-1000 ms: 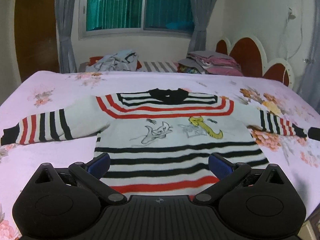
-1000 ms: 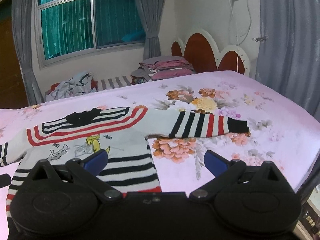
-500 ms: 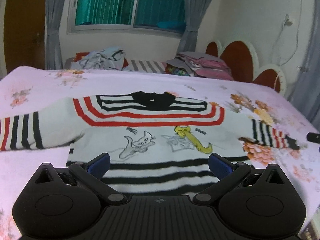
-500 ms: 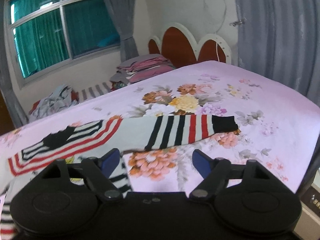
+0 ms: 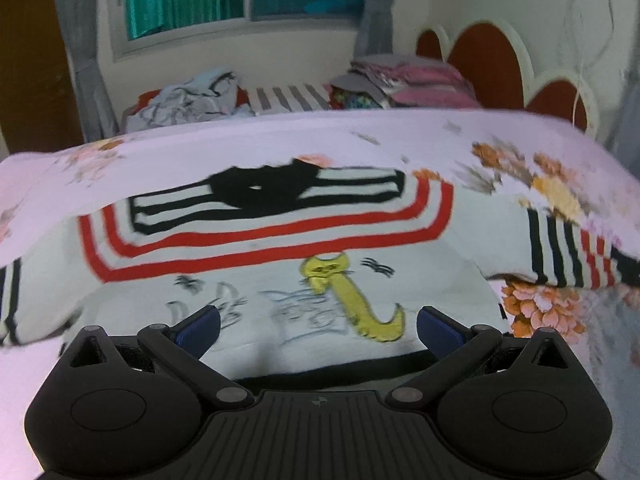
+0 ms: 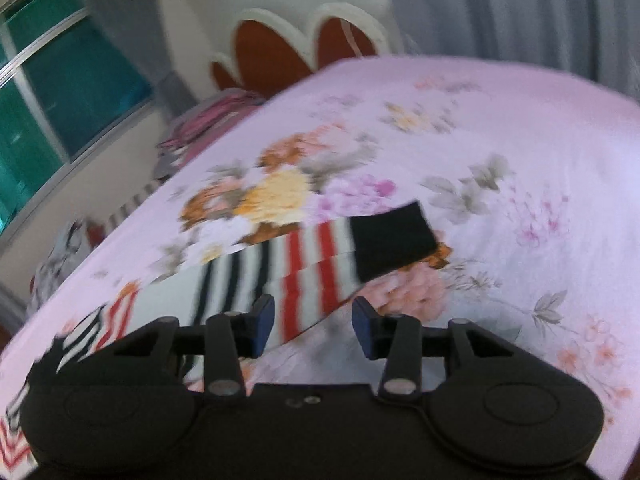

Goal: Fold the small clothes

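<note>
A small white sweater [image 5: 280, 272] with red and black stripes, a black collar and cat drawings lies flat, front up, on the pink floral bed [image 5: 200, 148]. My left gripper [image 5: 318, 326] is open and empty, low over the sweater's chest. The sweater's right sleeve [image 6: 320, 264], striped with a black cuff [image 6: 392, 240], lies stretched out on the bed. My right gripper [image 6: 314, 322] is open, jaws partly closed in, just in front of that sleeve near its red stripes. Both views are blurred by motion.
A loose heap of clothes [image 5: 192, 96] and a stack of folded pink and grey clothes [image 5: 404, 84] lie at the bed's far edge under the window. A red scalloped headboard [image 5: 500, 52] stands at the right. Grey curtains [image 6: 520, 12] hang beyond the bed.
My left gripper has moved forward from the sweater's hem to over its chest. My right gripper has swung right and down toward the right sleeve, and its jaws have narrowed.
</note>
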Motion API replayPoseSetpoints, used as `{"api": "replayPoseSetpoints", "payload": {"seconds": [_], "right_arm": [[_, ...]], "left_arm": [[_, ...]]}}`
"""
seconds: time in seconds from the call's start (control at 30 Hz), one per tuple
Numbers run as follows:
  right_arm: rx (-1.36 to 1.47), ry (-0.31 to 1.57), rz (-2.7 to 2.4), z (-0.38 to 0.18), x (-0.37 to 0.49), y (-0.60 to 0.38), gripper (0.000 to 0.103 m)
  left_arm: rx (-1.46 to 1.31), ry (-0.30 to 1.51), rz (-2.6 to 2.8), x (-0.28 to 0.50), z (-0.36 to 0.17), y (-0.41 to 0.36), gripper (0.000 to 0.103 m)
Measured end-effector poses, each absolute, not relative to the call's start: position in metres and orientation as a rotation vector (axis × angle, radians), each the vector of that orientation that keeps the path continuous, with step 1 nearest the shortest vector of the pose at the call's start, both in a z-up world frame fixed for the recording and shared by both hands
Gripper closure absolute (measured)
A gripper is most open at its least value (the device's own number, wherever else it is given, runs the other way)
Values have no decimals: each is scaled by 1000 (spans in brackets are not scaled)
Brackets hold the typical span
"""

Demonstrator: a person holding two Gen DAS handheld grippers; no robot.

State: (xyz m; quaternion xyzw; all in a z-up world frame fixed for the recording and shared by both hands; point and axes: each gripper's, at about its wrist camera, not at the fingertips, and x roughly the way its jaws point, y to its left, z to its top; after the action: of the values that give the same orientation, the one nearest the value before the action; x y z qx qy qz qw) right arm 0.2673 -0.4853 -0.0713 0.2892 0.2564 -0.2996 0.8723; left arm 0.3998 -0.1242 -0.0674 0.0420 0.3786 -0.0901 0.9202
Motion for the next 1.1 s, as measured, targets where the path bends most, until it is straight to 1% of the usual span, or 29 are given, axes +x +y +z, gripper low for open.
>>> {"api": "replayPoseSetpoints", "payload": {"seconds": [0.2,0.4,0.43,0.47,0.5,0.53,0.57,0.6,0.67,0.7,0.77,0.87,0.97,1.1], "right_arm": [[779,537,-659,-108,277,-540,60],[839,501,-625,-122,287,-560,60],[845,491,-622,-123,288,-562,64],[842,490,-615,-124,289,-564,81],[820,502,-610,-125,292,-565,94],[788,500,-621,-122,292,-566,96],[746,480,-610,-116,291,-564,97],[627,486,-589,-109,295,-556,97],[405,587,-576,-111,313,-543,97],[402,624,-580,-116,318,-545,96],[454,610,-590,-114,320,-550,96],[392,571,-561,-98,333,-532,96],[301,533,-448,-77,355,-496,96],[233,529,-238,-57,390,-426,96]], "left_arm": [[157,794,-188,423,-69,-170,0],[133,819,-176,453,-71,-195,0],[131,824,-173,456,-72,-198,0],[132,826,-169,460,-73,-201,0],[132,829,-163,464,-74,-201,0],[131,831,-157,466,-74,-201,0],[127,830,-147,468,-74,-198,0],[121,827,-138,469,-73,-194,0],[110,830,-109,470,-75,-181,0],[103,836,-90,470,-76,-173,0],[71,842,-58,467,-78,-151,0],[10,843,-37,459,-81,-117,0],[-14,854,-9,455,-89,-86,0],[-63,873,-16,457,-101,-48,0]]}}
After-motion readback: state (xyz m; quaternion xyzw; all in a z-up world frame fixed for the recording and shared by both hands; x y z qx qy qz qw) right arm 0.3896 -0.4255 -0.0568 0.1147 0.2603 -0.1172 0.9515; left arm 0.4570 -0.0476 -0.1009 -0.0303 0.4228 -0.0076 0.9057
